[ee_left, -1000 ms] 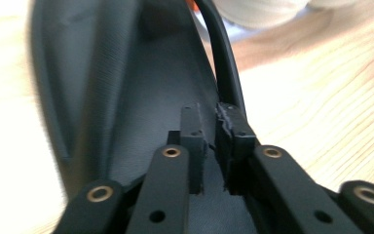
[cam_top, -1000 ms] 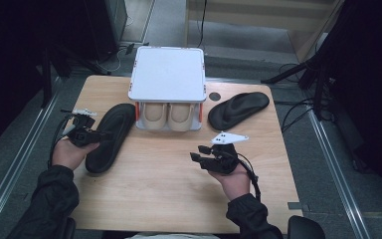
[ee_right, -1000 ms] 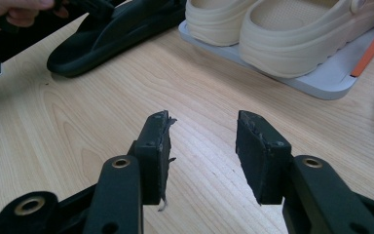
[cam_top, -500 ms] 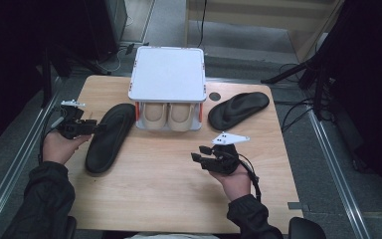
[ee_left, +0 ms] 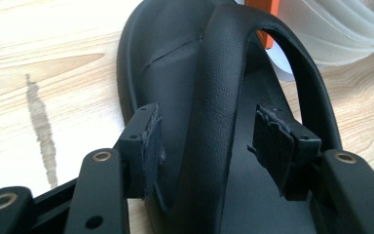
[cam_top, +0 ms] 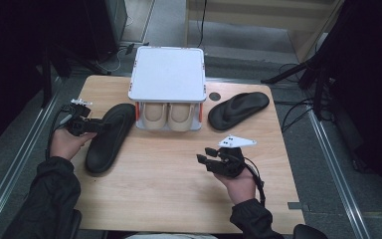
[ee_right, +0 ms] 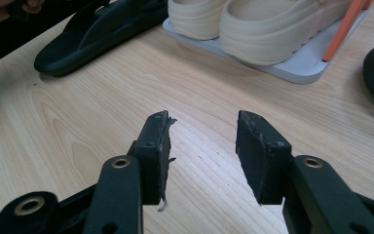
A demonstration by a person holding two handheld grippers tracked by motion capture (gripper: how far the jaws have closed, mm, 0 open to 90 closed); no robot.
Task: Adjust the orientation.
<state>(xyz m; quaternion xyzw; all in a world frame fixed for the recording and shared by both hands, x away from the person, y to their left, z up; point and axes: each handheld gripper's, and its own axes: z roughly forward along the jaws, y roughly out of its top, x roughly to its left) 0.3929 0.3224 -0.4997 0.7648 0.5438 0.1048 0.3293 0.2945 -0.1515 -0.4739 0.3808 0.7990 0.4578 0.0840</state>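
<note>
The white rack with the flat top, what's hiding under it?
Under the white rack sit two cream shoes, toes poking out toward the person. Their back parts are covered by the top, so those can't be seen.

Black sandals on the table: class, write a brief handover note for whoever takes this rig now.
Left hand-held gripper: open, jaws astride the strap of the left black sandal, not closed on it.
Right hand-held gripper: open, holding nothing, above bare table.
Other black sandal lies right of the white rack, which holds beige shoes.
Done: both sandals lie on the table, neither gripped.
Left: close on the strap, probably lift the sandal.
</note>
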